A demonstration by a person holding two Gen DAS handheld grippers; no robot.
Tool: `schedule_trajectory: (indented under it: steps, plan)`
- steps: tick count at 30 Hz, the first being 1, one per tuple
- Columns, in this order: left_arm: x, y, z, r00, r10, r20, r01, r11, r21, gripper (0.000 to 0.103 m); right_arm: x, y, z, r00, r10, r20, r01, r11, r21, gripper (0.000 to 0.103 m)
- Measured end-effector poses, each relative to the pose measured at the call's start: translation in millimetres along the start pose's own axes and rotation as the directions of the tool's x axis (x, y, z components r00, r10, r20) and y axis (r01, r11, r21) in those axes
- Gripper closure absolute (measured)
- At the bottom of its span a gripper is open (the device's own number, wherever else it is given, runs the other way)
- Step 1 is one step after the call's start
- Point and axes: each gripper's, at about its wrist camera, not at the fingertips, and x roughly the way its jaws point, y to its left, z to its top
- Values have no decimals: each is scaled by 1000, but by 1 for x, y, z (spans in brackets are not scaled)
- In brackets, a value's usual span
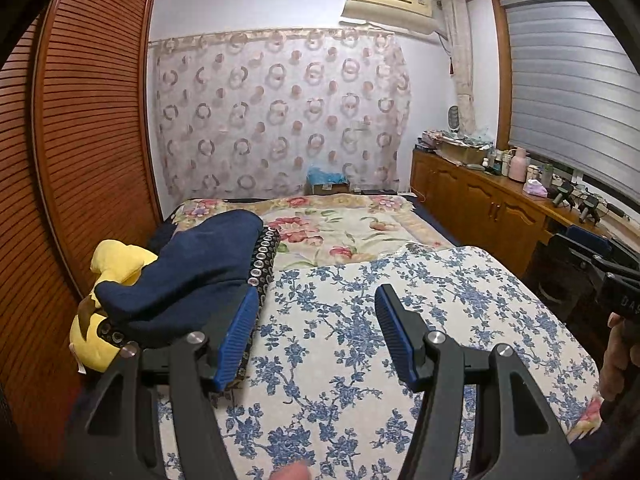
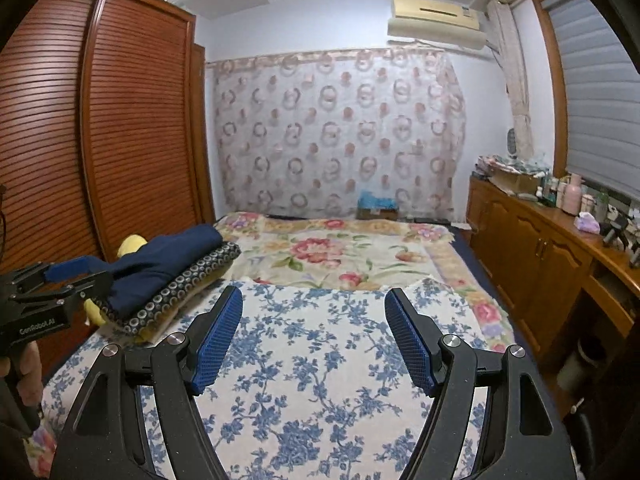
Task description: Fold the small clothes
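Clothes stacked at 9 o'clock in the left wrist view: navy garment [image 1: 188, 272] lies on top of a dark cloth with ring pattern [image 1: 265, 256], yellow plush toy [image 1: 116, 264] behind and under them. Stack rests at the edge of a blue-floral cloth [image 1: 340, 340] spread over the bed. Left gripper [image 1: 316, 336]: jaws apart, nothing between them; left pad just beside the stack, touching or not I cannot tell. Right gripper [image 2: 314, 340]: jaws apart, empty, above the floral cloth; stack at its 10 o'clock. Wooden cabinet [image 2: 532, 248] at 3 o'clock.
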Motion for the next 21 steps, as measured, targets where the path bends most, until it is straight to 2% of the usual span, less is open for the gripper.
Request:
schedule_trajectory:
  steps: [8,21]
  plan:
    - [-11,-7,-1,999,26,43,-27,1000,12,43,0,-6,-5,1000,-19,0,19,1000,22,27]
    - [-13,-10,-2,999,29,42,-30,999,13,43,-1,-7,-6,1000,-19,-2,19,1000,22,27]
